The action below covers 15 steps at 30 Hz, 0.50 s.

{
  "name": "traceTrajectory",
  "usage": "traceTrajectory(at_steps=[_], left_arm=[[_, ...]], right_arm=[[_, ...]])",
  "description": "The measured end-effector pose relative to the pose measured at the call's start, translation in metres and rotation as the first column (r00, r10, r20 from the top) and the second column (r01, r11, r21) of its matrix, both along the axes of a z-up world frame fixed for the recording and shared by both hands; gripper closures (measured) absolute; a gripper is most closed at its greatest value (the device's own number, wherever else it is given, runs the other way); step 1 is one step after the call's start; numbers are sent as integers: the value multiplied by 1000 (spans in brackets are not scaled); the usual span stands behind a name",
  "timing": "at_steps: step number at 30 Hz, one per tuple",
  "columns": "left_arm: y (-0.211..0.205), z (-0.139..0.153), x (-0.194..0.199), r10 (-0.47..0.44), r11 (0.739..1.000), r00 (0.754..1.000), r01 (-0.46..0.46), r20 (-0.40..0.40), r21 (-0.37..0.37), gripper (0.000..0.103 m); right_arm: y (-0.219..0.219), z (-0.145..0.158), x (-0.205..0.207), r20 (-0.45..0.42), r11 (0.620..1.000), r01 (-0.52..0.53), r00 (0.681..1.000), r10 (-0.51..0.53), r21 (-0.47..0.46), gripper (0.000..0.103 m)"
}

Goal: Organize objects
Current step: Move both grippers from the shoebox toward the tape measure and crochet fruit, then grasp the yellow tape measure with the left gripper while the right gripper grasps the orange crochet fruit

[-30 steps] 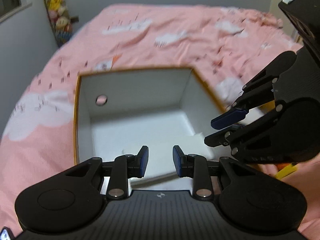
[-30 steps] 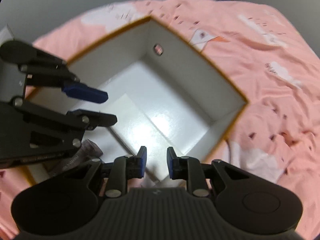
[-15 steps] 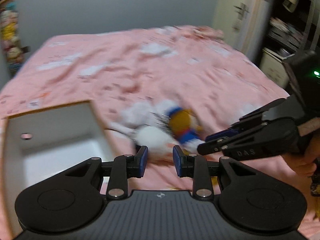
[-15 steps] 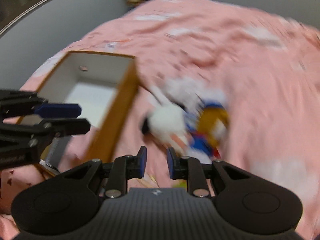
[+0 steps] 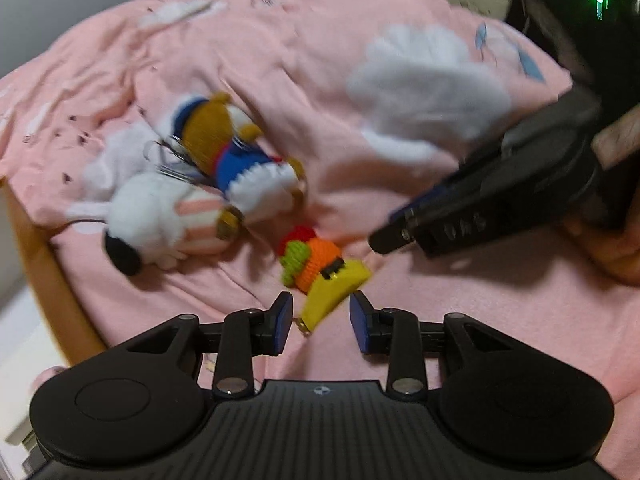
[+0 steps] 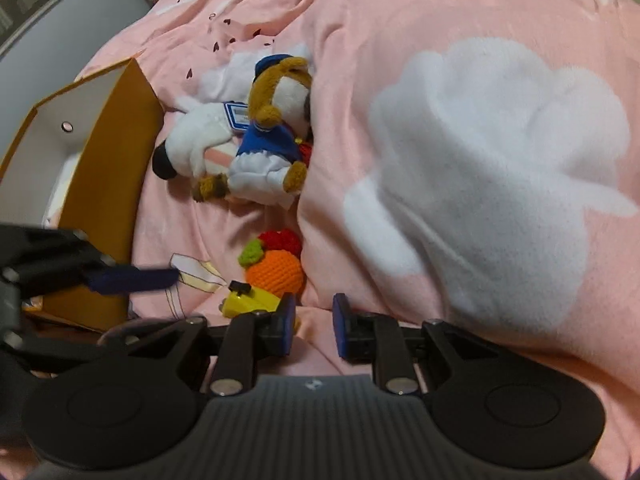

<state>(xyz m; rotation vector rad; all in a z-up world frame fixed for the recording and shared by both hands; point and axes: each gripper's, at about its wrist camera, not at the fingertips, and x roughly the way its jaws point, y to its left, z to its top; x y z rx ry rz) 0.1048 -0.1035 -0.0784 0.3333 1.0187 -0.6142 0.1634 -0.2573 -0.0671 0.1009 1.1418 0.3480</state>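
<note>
A crocheted orange ball with a green leaf tuft and a red knit piece behind it lies on a pink bedspread, touching a smooth yellow wedge-shaped tag with a small black clip. The tag's lower end sits just ahead of the left gripper, in line with the gap between its blue pads; the jaws are opening and nothing is pressed between them. The right gripper hangs beside the same cluster, the yellow tag just off its left finger and the orange ball just beyond; its pads are drawn close together and hold nothing, only bedspread showing in the narrow gap.

Farther out from both tools, two soft plush toys lie touching: a fuzzy brown dog in a blue sailor cap and blue-and-white suit, and a white dog with a black nose and pink-striped body. Thin metal keyring loops show between them in the left wrist view.

To the left of the toys stands an open cardboard box, tan outside and white inside, with a round hole in its far wall. The quilted bedspread is rumpled, printed with white clouds, and a raised fold rises to the right of the plush. A person's hand grips the right tool's handle. Motion blur softens the left wrist view.
</note>
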Motion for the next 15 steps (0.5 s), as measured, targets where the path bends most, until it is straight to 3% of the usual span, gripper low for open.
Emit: traceTrajectory(at_steps=[8, 15], left_arm=[[-9, -27, 23, 15, 1000, 998, -16, -69, -15, 57], [-10, -44, 32, 58, 995, 989, -68, -137, -72, 61]], right_arm=[[-11, -2, 1, -23, 997, 27, 999, -25, 69, 81], [-14, -3, 2, -39, 994, 37, 999, -33, 101, 80]])
